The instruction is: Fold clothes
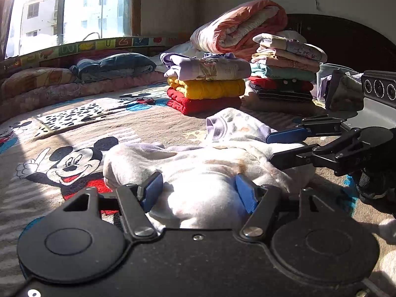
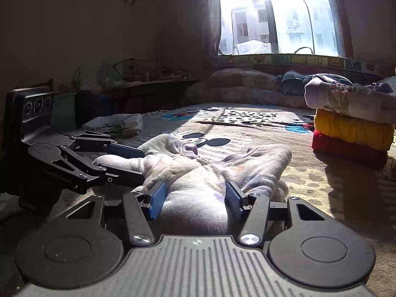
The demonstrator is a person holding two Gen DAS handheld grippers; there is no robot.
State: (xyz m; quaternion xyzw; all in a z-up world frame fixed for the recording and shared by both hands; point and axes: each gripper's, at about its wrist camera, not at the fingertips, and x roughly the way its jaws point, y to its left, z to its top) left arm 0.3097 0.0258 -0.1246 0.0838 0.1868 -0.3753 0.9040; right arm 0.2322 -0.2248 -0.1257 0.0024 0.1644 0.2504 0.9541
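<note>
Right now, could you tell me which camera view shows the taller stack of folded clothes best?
The left wrist view: the taller stack stands whole there, beside the three-garment stack. The right wrist view shows only the three-garment stack, at its right edge; the taller one is out of frame.

Cartoon-print bed (image 1: 81, 128), garment (image 1: 198, 168), folded stacks (image 1: 205, 91)

Left gripper (image 1: 199, 191): matte black body, two round discs flanking a smooth centre plate, silver pivot screws above each disc, blue ribbed pads (image 1: 152, 190). A thin cable seems to leave beside the left disc. Right gripper (image 2: 195, 196): same black linkage and blue pads (image 2: 157, 196), but a grey ribbed plate between its discs, silver pivot screws beside it.
</note>
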